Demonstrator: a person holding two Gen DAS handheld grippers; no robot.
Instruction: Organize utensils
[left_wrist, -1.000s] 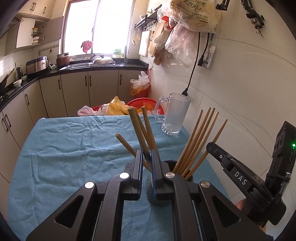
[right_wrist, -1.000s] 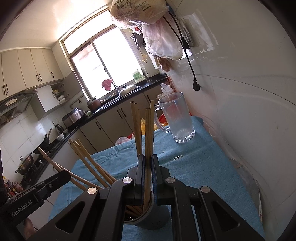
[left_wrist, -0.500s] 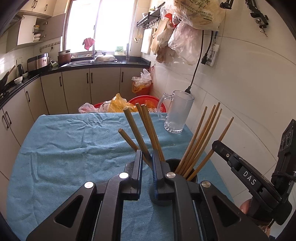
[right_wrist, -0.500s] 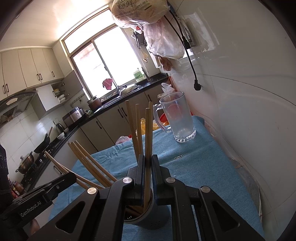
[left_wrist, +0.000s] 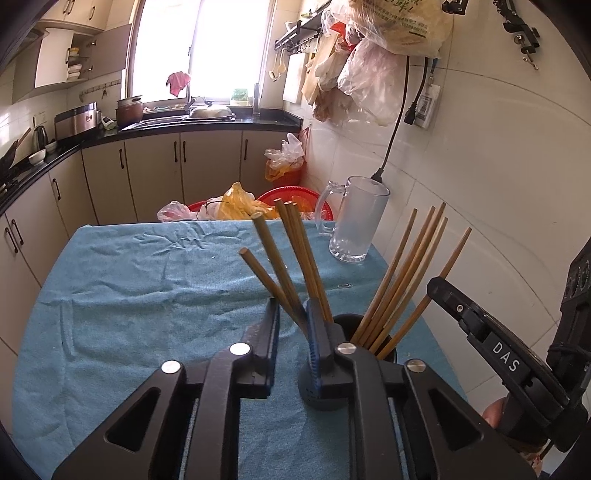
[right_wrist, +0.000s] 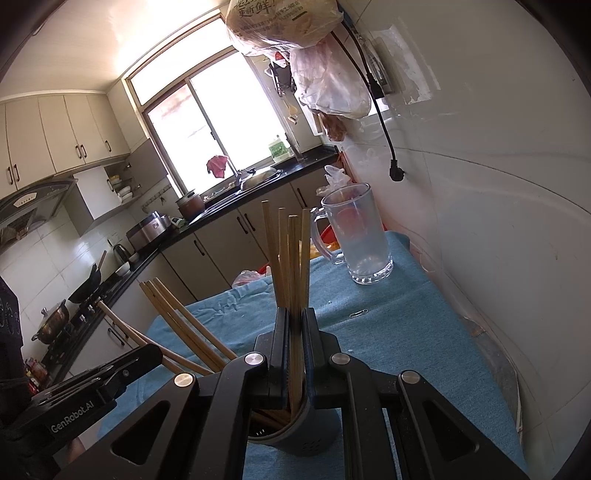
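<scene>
Chopsticks (left_wrist: 295, 254) stand in a dark round holder (right_wrist: 314, 432) near the front edge of the table (left_wrist: 129, 280), toward its right side, on the blue cloth. The left gripper (left_wrist: 291, 332) has just been opening: its jaws stand slightly apart, a fan of four sticks leaning loose between them. Further right, the right gripper (right_wrist: 294, 328) is pinched on an upright bundle of sticks (right_wrist: 291, 258) above the holder. A glass mug (left_wrist: 356, 221) sits at the far right corner.
</scene>
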